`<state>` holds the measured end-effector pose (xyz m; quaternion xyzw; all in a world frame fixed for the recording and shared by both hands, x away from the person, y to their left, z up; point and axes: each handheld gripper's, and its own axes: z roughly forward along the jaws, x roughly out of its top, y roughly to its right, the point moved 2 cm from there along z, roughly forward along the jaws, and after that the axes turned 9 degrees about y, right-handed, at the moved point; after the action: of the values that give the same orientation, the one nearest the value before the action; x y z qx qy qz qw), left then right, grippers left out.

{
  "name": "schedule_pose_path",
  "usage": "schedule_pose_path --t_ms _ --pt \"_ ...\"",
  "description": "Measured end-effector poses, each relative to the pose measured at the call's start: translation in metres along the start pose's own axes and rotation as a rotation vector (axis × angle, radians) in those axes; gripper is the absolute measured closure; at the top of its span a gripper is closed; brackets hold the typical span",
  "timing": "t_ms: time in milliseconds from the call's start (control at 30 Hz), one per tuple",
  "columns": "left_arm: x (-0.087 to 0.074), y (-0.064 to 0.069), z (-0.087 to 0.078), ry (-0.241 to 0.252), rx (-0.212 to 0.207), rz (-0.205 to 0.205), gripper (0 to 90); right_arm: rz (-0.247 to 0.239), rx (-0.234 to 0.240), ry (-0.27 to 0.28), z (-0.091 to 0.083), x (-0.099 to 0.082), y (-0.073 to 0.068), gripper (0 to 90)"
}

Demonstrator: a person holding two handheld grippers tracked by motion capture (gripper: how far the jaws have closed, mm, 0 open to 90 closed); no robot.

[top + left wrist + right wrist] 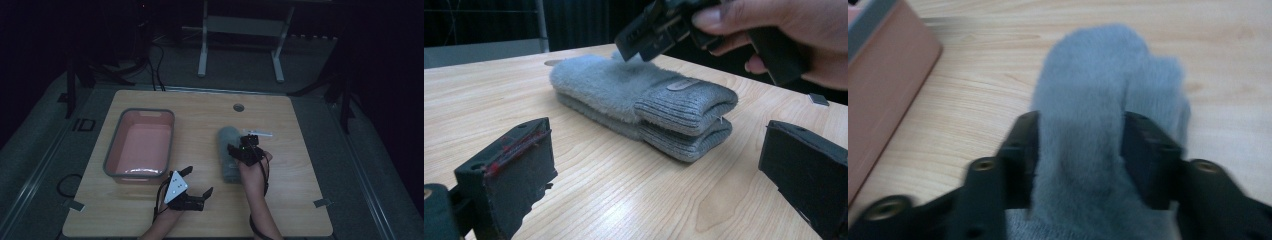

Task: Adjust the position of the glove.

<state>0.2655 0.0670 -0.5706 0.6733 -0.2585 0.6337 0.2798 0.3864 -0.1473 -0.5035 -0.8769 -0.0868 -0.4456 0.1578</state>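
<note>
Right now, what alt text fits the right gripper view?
Two black tongs straddle a fluffy grey mitten lying on a light wooden table, fur bulging between their pads. The corner of a pink bin with a grey rim sits at upper left.

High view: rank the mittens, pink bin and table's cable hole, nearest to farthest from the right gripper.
1. Mittens, right at the right gripper, between its jaws.
2. Cable hole, beyond, near the table's far edge.
3. Pink bin, far left.
</note>
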Motion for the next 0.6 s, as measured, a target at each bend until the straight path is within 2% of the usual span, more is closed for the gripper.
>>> schedule_pose_path --t_ms 67,200,233,267,333,367,433,467,500,600 --pt "0.0 0.0 0.0 0.001 0.001 -0.006 1.5 -0.009 0.038 -0.003 -0.001 0.004 0.005 40.4" --pt "0.0 0.0 0.001 0.001 0.004 -0.008 1.5 -0.023 0.073 0.026 -0.005 0.011 0.014 37.0" --pt "0.0 0.0 0.001 -0.002 0.006 -0.002 1.5 -0.026 0.097 0.034 -0.007 0.015 0.018 30.1" --pt "0.0 0.0 0.001 -0.002 0.006 -0.002 1.5 -0.026 0.097 0.034 -0.007 0.015 0.018 30.1" --pt "0.0 0.0 0.001 -0.004 0.004 -0.001 1.5 -0.032 0.143 0.039 -0.009 0.018 0.022 18.8" --pt "0.0 0.0 0.001 -0.006 0.006 -0.002 1.5 -0.049 0.182 0.031 -0.01 0.018 0.023 13.5" --pt "0.0 0.0 0.002 -0.008 0.008 0.0 1.5 -0.059 0.243 0.017 -0.012 0.019 0.028 13.3" --pt "0.0 0.0 0.002 -0.01 0.011 0.002 1.5 -0.059 0.243 0.017 -0.012 0.019 0.028 13.3" --pt "0.0 0.0 0.002 -0.013 0.017 0.002 1.5 -0.076 0.264 0.003 -0.013 0.018 0.03 13.8" --pt "0.0 -0.001 0.003 -0.029 0.034 -0.002 1.5 -0.156 0.3 0.037 -0.021 0.013 0.038 13.8"
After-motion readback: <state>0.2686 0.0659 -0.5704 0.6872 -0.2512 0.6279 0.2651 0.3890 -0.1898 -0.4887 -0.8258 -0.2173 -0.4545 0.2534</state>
